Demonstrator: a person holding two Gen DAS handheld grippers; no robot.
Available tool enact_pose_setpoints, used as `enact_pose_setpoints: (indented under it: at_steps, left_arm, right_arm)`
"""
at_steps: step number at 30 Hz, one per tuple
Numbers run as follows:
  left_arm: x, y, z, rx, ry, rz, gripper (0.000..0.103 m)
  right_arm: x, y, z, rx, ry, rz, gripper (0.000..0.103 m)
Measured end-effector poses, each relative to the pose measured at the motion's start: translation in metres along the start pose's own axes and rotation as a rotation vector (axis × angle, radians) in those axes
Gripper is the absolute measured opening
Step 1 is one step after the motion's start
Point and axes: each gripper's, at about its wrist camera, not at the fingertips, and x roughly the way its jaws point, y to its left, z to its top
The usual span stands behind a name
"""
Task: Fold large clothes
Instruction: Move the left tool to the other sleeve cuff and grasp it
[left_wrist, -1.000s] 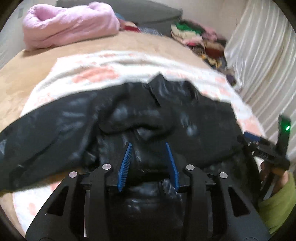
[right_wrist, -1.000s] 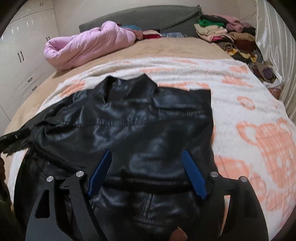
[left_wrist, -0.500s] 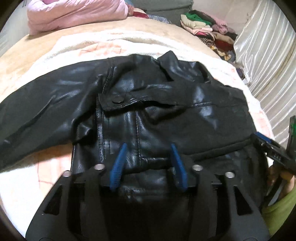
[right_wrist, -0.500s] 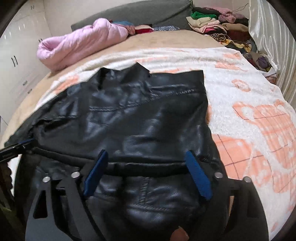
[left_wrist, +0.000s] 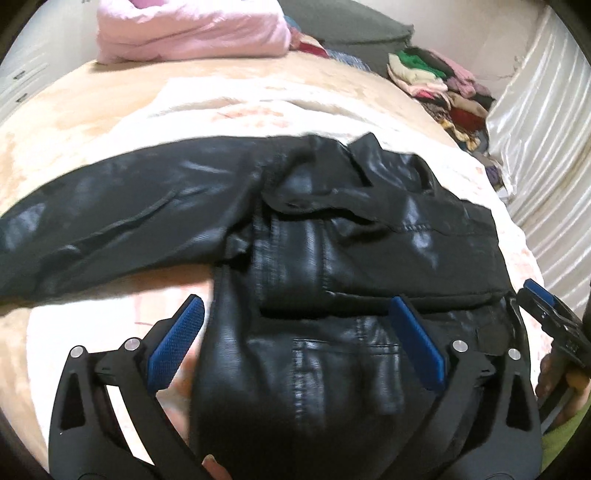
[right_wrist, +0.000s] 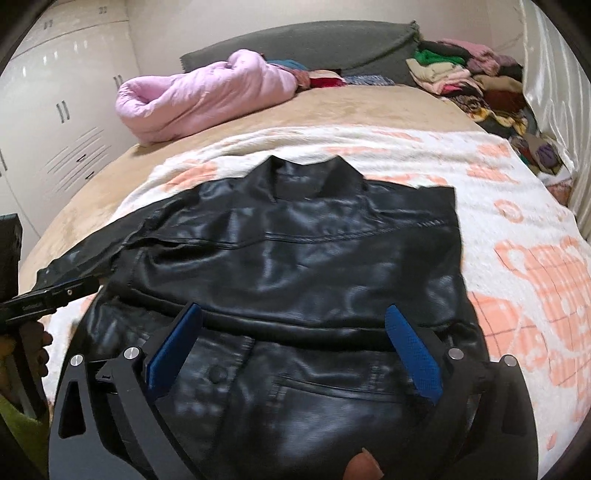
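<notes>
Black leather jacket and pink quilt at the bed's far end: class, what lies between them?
In the right wrist view, only bedding: the white-and-peach blanket under the jacket, then bare tan bedcover up to the quilt.

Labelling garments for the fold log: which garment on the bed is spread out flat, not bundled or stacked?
The black leather jacket, on the peach-patterned blanket. The pink quilted coat is rolled; the clothes pile is stacked.

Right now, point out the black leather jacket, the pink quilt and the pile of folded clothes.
black leather jacket (right_wrist: 295, 266): right wrist view, on its chest panel.
pink quilt (right_wrist: 207, 96): right wrist view, on its rolled middle.
pile of folded clothes (right_wrist: 458, 74): right wrist view, on the stack's middle.
</notes>
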Motion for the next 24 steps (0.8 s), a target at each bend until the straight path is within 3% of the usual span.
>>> enact_pose_setpoints:
  at_steps: [24]
  left_arm:
    - [-0.060, 0.102, -0.007, -0.220, -0.106, 0.107, 0.094]
  right_arm:
    - [0.001, 0.149, 0.043, -0.193, -0.065, 0.164, 0.099]
